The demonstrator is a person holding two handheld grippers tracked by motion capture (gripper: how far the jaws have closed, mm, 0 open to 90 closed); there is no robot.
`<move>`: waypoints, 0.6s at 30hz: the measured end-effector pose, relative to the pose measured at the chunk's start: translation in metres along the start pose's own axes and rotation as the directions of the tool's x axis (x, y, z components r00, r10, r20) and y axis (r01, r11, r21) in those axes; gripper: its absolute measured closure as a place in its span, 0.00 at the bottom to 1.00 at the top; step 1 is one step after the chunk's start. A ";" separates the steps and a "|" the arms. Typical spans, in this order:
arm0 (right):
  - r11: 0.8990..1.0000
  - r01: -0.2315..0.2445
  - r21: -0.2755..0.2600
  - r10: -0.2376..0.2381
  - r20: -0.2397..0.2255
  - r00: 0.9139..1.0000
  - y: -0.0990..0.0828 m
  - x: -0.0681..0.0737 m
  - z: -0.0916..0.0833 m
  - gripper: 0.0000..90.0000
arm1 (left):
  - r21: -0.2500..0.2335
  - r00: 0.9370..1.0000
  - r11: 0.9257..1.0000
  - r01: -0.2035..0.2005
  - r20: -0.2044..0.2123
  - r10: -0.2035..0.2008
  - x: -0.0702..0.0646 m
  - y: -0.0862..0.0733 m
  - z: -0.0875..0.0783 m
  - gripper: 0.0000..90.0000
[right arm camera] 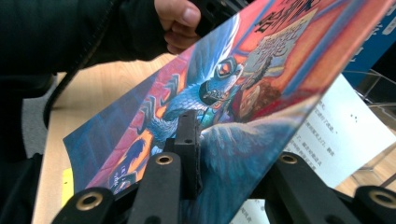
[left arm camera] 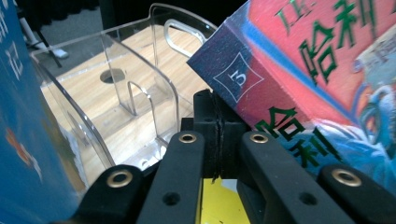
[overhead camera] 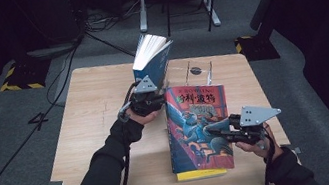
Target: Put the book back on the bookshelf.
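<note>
A thick book with a red and blue illustrated cover lies tilted over a yellow book at the table's front centre. My right gripper is shut on the front cover's right edge, one jaw on top and the other underneath. A white printed page shows beneath the lifted cover. My left gripper is at the book's far left spine corner. Its pads are pressed together with nothing seen between them.
A clear acrylic book stand sits at the back of the wooden table. A blue book stands upright at its left side. Chair legs and cables are on the floor beyond.
</note>
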State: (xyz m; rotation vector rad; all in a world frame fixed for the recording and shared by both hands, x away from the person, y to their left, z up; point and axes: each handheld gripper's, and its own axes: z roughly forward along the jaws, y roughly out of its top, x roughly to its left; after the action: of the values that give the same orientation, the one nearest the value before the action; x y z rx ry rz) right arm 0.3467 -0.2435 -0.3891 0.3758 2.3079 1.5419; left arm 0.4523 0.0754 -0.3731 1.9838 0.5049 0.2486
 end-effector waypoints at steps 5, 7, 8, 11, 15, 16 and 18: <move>1.000 0.015 0.004 -0.015 0.035 0.999 0.001 0.001 0.004 0.87 | -0.017 0.999 0.999 -0.034 0.013 0.035 -0.004 0.010 -0.009 1.00; 1.000 0.012 -0.001 -0.012 0.046 0.999 0.001 0.000 0.006 0.88 | -0.014 0.999 0.999 -0.046 0.008 0.047 -0.007 0.015 -0.012 1.00; 1.000 0.015 -0.003 -0.014 0.053 0.998 0.002 0.000 0.006 0.89 | -0.011 0.999 0.998 -0.054 0.002 0.054 -0.007 0.017 -0.013 1.00; 1.000 0.020 -0.005 -0.020 0.076 0.997 0.003 -0.001 0.008 0.91 | -0.013 0.998 0.998 -0.058 0.002 0.058 -0.008 0.024 -0.016 1.00; 1.000 0.028 -0.010 -0.027 0.103 0.994 0.007 -0.003 0.011 0.92 | -0.021 0.998 0.997 -0.069 -0.008 0.069 -0.009 0.035 -0.021 1.00; 0.999 0.030 -0.013 -0.028 0.111 0.993 0.008 -0.004 0.012 0.93 | -0.024 0.997 0.997 -0.075 -0.011 0.075 -0.010 0.037 -0.022 1.00; 0.999 0.040 -0.013 -0.038 0.127 0.991 0.010 -0.005 0.013 0.94 | -0.029 0.995 0.995 -0.097 -0.020 0.096 -0.013 0.043 -0.026 1.00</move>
State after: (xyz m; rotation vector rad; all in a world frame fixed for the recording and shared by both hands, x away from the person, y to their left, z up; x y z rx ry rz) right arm 0.3568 -0.2307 -0.3838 0.4104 2.1922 1.4727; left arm 0.4413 0.0740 -0.3224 1.9806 0.4152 0.3334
